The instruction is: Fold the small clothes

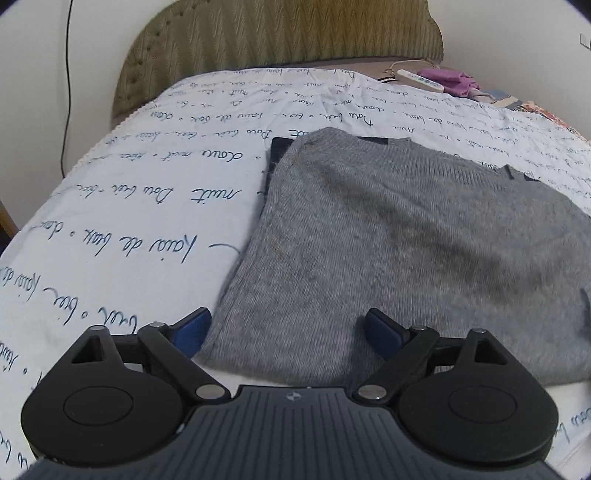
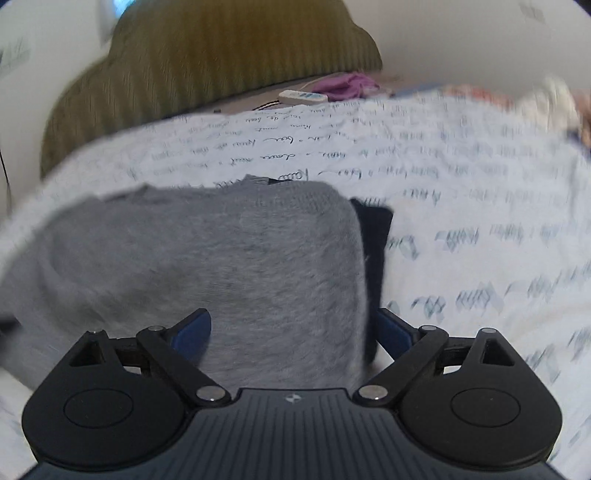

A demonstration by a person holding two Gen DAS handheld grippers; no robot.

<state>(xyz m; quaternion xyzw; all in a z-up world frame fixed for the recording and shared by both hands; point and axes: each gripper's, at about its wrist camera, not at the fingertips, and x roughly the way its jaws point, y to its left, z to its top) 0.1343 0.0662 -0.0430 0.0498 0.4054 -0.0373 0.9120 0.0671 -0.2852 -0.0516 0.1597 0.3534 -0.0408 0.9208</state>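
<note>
Left tongs [image 1: 284,332] and right tongs [image 2: 293,332] are held wide apart, nothing clamped. Grey knit sweater [image 1: 406,236] is seen lying part-folded on the bed [image 1: 155,192]. Soft, light, floppy; best pinched at the near corners.

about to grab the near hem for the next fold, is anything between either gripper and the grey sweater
Nothing visible. The left gripper and right gripper are both open right over the near edge of the grey sweater, with only the printed bedsheet around it.

Bedspread [image 1: 140,206] lies bare beside the sweater [image 1: 406,240]; clutter, seemingly, near headboard [image 1: 280,33].
</note>
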